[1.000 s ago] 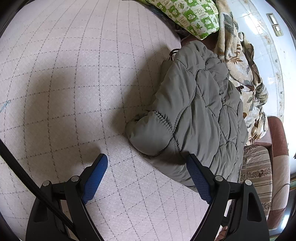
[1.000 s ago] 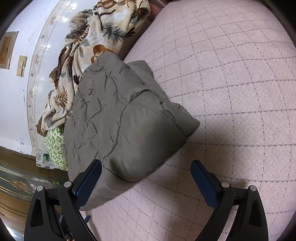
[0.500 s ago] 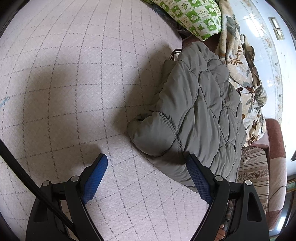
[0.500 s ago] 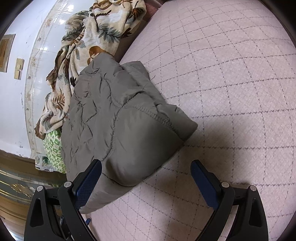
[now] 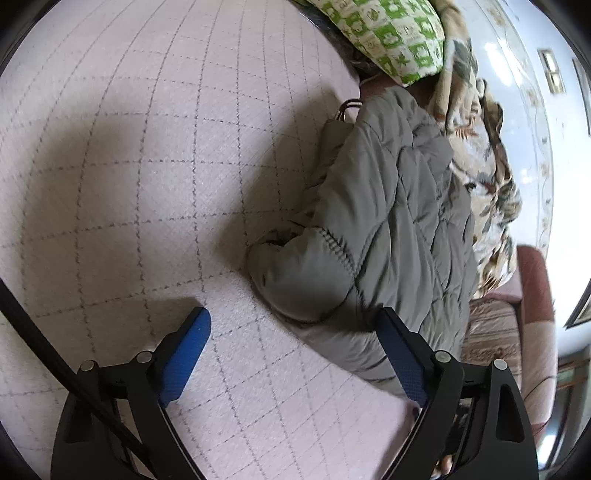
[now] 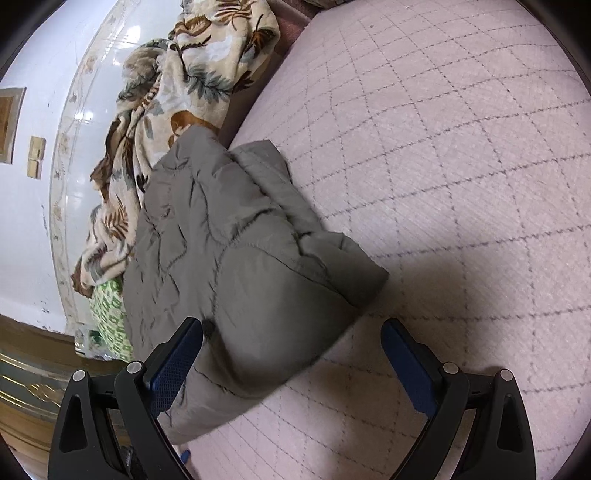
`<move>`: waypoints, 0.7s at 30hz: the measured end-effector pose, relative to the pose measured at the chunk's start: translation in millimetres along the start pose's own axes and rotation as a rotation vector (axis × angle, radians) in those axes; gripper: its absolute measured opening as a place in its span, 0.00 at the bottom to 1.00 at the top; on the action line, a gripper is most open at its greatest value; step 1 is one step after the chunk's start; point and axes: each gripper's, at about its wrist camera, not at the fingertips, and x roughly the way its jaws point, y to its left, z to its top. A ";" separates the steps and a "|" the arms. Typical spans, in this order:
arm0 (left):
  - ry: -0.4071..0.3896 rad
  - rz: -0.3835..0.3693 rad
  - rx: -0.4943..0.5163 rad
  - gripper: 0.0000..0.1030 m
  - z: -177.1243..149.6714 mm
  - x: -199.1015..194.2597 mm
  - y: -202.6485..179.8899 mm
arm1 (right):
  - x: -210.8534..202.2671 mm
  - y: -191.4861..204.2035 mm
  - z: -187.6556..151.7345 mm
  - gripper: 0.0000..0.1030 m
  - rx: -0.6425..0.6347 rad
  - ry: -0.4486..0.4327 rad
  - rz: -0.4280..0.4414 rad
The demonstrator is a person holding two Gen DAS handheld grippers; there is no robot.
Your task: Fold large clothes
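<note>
A grey quilted puffer jacket (image 5: 391, 236) lies folded into a thick bundle on the pink quilted bed (image 5: 140, 177). It also shows in the right wrist view (image 6: 236, 266). My left gripper (image 5: 295, 350) is open and empty, hovering over the bundle's near corner, with its right finger (image 5: 402, 354) in front of the jacket. My right gripper (image 6: 291, 354) is open and empty above the bundle's near end, its left finger (image 6: 173, 358) over the fabric. Neither gripper holds the jacket.
A floral blanket (image 6: 173, 96) is heaped along the white wall behind the jacket. A green-and-white patterned pillow (image 5: 388, 33) lies at the bed's end, also in the right wrist view (image 6: 109, 317). A striped cushion (image 5: 491, 339) sits beyond the bed edge.
Both grippers have drawn back a little from the folded jacket and stayed open. The jacket has not moved.
</note>
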 end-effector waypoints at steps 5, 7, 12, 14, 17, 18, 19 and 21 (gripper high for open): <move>-0.040 -0.026 -0.002 0.91 4.0 7.7 -1.3 | 14.3 8.6 1.2 0.96 -0.001 0.012 0.043; -0.064 -0.031 -0.011 0.92 6.0 12.0 -3.6 | 21.0 12.2 2.1 0.99 0.000 0.011 0.045; -0.114 -0.042 -0.014 0.92 11.5 24.7 -12.6 | 31.6 19.2 4.4 1.00 -0.020 -0.020 0.033; -0.131 0.005 0.050 0.91 12.4 31.6 -23.9 | 34.3 23.4 4.1 0.96 -0.059 -0.024 0.017; -0.175 0.097 0.163 0.72 9.4 34.6 -41.8 | 35.5 25.9 5.0 0.71 -0.105 -0.023 -0.007; -0.192 0.128 0.202 0.63 7.6 33.7 -49.0 | 34.2 30.6 5.3 0.64 -0.141 -0.024 -0.019; -0.217 0.158 0.246 0.58 5.5 31.0 -56.5 | 32.9 35.8 4.7 0.58 -0.178 -0.029 -0.036; -0.262 0.220 0.339 0.45 0.2 27.8 -71.1 | 29.3 57.4 -0.9 0.50 -0.314 -0.061 -0.108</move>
